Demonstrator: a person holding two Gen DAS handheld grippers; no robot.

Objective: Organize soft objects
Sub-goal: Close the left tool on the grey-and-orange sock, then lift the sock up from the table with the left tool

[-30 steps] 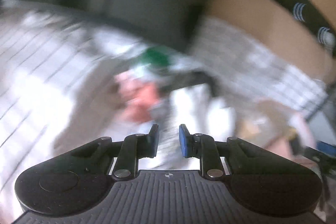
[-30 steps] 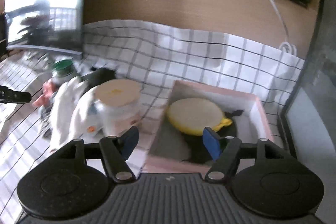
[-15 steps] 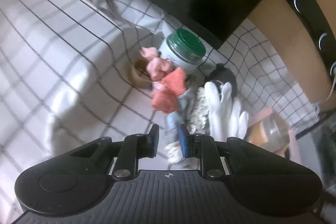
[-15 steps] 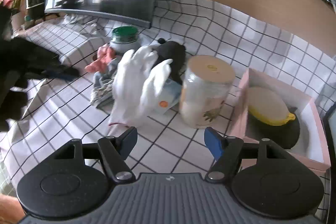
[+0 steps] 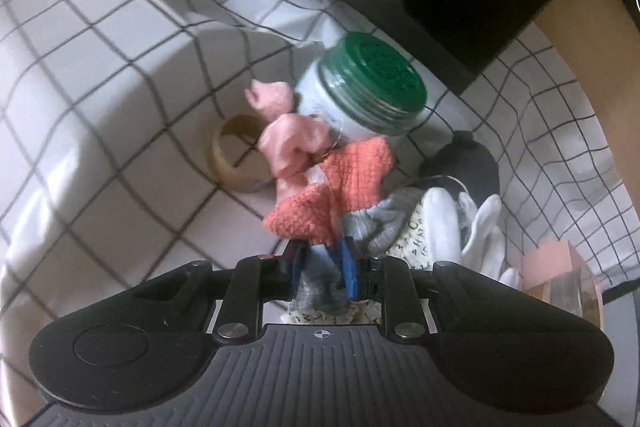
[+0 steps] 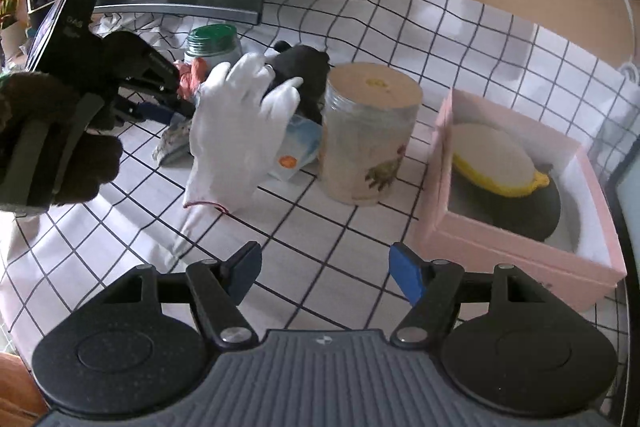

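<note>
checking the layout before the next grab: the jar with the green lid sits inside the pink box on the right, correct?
Not quite. The jar with the green lid stands on the checked cloth at the far left, behind the white glove, not inside the pink box. The right wrist view shows it.

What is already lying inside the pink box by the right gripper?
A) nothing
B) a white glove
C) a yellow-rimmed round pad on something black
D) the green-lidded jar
C: the pink box holds a yellow-rimmed round pad lying on something black; the white glove and the green-lidded jar are outside it on the cloth.
</note>
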